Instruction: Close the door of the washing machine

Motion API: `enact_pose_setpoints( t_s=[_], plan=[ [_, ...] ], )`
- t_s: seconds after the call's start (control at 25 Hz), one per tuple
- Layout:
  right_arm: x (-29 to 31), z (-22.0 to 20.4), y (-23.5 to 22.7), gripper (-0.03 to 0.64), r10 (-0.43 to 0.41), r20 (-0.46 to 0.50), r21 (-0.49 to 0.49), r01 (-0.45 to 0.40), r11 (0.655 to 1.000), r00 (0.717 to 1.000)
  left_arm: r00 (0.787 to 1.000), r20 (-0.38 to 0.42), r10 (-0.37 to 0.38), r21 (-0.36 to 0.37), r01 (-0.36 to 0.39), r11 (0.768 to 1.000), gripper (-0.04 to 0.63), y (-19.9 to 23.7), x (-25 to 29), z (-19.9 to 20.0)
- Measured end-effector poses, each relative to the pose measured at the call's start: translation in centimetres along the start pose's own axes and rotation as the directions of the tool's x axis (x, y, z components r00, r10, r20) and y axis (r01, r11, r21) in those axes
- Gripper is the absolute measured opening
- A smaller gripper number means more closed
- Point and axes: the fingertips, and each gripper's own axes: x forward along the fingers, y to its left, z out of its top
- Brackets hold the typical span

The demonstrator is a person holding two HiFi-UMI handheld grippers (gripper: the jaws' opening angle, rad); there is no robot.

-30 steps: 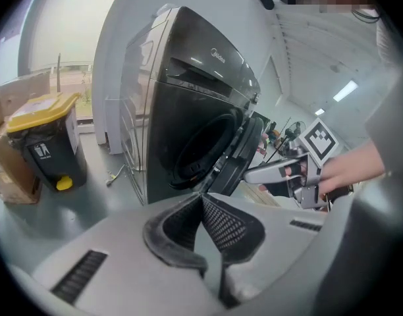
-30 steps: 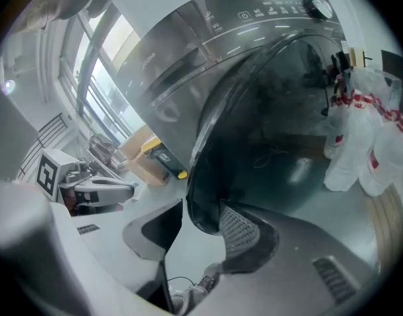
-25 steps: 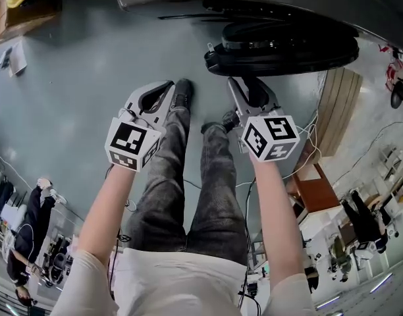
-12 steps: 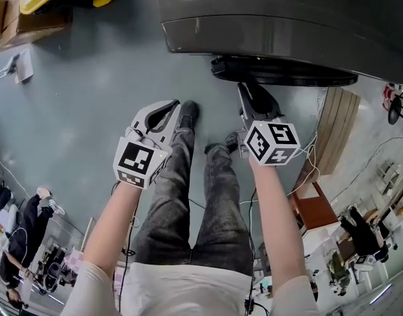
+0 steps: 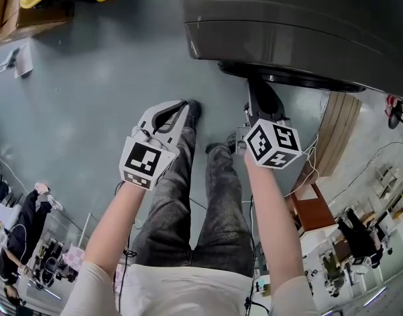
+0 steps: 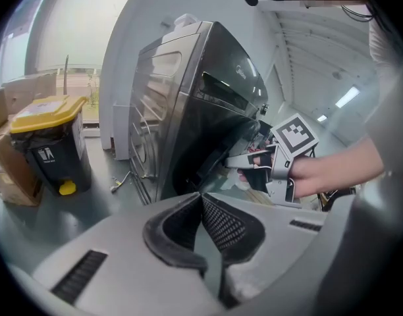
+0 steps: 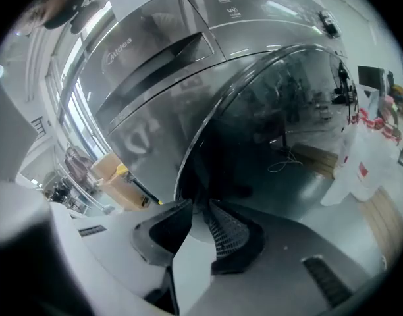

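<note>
The grey washing machine [image 5: 287, 12] fills the top of the head view. Its dark round door [image 5: 287, 78] lies almost flush against the front, a thin gap still showing. My right gripper [image 5: 257, 91] reaches up to the door's lower edge. In the right gripper view the dark glass door [image 7: 287, 130] looms just past the right gripper [image 7: 200, 206], whose jaws are closing with a narrow gap and nothing between them. My left gripper [image 5: 182, 107] hangs over the floor left of the door, shut and empty. The left gripper view shows the machine [image 6: 188, 91] side-on.
A black bin with a yellow lid [image 6: 47, 143] and a cardboard box [image 6: 10, 176] stand left of the machine. A wooden board [image 5: 336, 120] and cables lie on the floor to the right. The person's legs [image 5: 208, 189] stand below the door. Bystanders [image 5: 27, 222] are at the far left.
The door has swung from wide open to nearly against the machine front. My right gripper has followed it forward, and the left gripper has shifted slightly forward too.
</note>
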Motion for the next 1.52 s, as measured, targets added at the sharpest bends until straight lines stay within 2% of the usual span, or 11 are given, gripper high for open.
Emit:
enact_pose_setpoints(
  t_s=[0.12, 0.28, 0.6, 0.84, 1.12, 1.36, 1.52],
  plan=[
    [0.4, 0.5, 0.6, 0.098, -0.004, 0.006, 0.009, 0.004, 1.000, 1.000, 1.000, -0.013, -0.011, 0.003, 0.011, 1.000, 0.009, 0.2, -0.1, -0.5],
    [0.3, -0.3, -0.8, 0.098, -0.002, 0.017, -0.003, 0.002, 1.000, 1.000, 0.999, -0.027, -0.019, 0.009, 0.020, 1.000, 0.009, -1.0, 1.2, -1.7],
    [1.0, 0.5, -0.8, 0.098, -0.024, 0.045, 0.032, 0.023, 0.999, 0.999, 0.999, -0.033, -0.031, 0.028, 0.032, 0.999, 0.009, -1.6, 1.4, -1.4],
    [0.0, -0.4, -0.7, 0.098, -0.007, -0.004, -0.039, 0.006, 0.999, 1.000, 0.998, -0.039, -0.046, 0.049, 0.048, 0.998, 0.009, -3.2, 0.8, -0.5],
    [-5.8, 0.6, 1.0, 0.089, 0.026, -0.023, -0.070, -0.027, 0.997, 0.999, 0.996, -0.026, -0.090, 0.115, 0.092, 0.989, 0.009, -6.4, -1.0, 3.7],
    [-13.4, 1.6, 1.7, 0.067, 0.010, -0.031, -0.074, -0.012, 0.997, 0.999, 0.996, -0.006, -0.090, 0.116, 0.090, 0.989, 0.009, -10.4, -4.6, 7.8],
    [-18.9, 4.5, 2.8, 0.063, 0.010, -0.010, -0.083, -0.011, 0.996, 1.000, 0.995, -0.002, -0.098, 0.120, 0.097, 0.988, 0.009, -13.0, -7.7, 10.7]
  ],
)
